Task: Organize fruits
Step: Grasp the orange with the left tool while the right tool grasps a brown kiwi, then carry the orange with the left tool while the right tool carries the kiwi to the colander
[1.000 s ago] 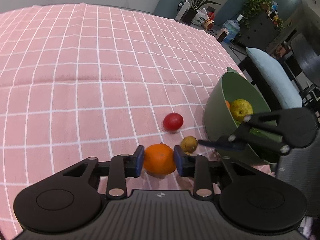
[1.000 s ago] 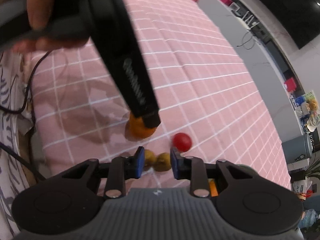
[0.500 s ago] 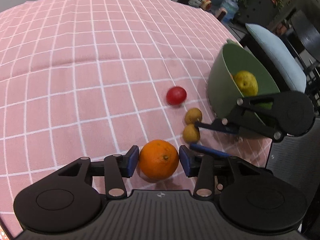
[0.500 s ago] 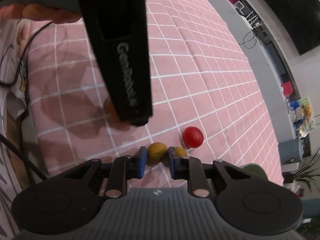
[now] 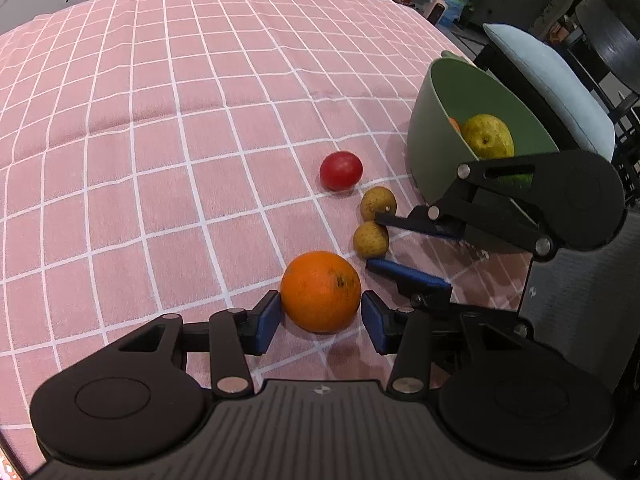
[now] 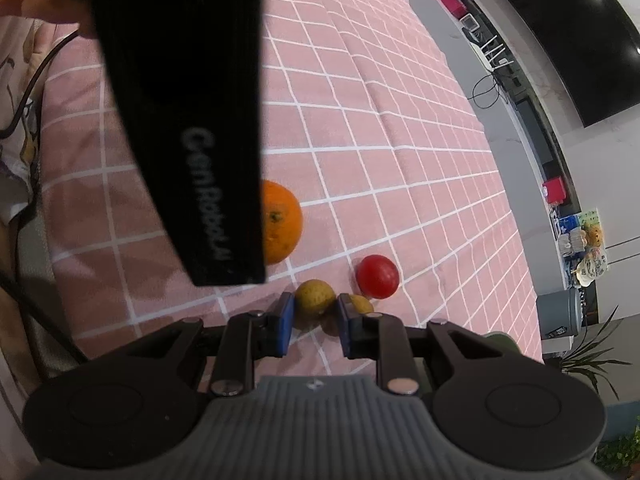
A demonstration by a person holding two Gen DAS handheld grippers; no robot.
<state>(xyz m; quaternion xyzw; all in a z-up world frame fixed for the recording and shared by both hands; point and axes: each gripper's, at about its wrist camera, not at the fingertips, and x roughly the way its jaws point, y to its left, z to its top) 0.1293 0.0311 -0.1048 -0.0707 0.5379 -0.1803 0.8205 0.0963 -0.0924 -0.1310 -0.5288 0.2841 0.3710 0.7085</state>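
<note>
An orange sits on the pink checked cloth between the pads of my left gripper, which is open around it with small gaps; it also shows in the right wrist view. My right gripper is open around a small yellow-brown fruit and is seen from the left wrist view. A second small fruit and a red tomato lie beside. A green bowl holds a yellow pear.
The table edge runs close to the fruits on the near side. A chair with a light blue cushion stands behind the bowl. The left gripper's black body blocks much of the right wrist view. The cloth stretches far to the left.
My left gripper has opened slightly and pulled back from the orange, which rests on the cloth. My right gripper has moved in around the nearer small yellow-brown fruit.
</note>
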